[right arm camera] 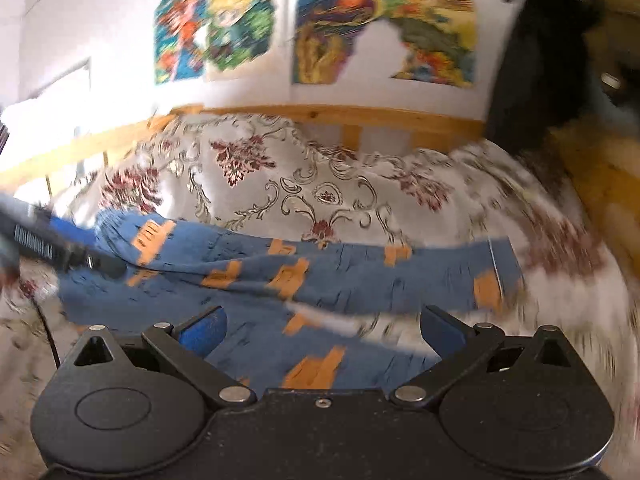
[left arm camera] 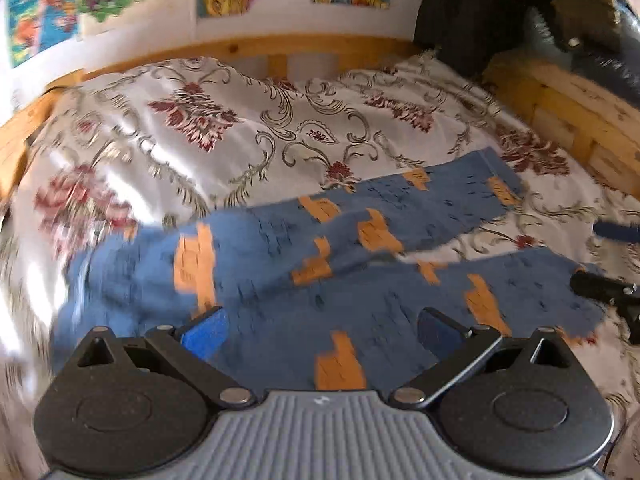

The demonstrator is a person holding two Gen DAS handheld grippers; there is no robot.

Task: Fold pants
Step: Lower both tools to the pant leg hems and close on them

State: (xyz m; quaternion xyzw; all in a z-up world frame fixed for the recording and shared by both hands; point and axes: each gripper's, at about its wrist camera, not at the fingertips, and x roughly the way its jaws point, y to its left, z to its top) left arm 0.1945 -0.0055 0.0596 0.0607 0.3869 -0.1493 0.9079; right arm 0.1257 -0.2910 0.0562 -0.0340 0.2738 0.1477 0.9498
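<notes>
Pants spread out, no fold started; both grippers empty.

Pants (left arm camera: 320,264) lie flat on the bedspread (left arm camera: 224,128), mid-frame, legs splayed toward the right. Left gripper (left arm camera: 320,330) and right gripper (right arm camera: 320,330) both hover over the near leg, jaws wide. Next, probably: pinch the near leg's edge and lay it over the far leg.
</notes>
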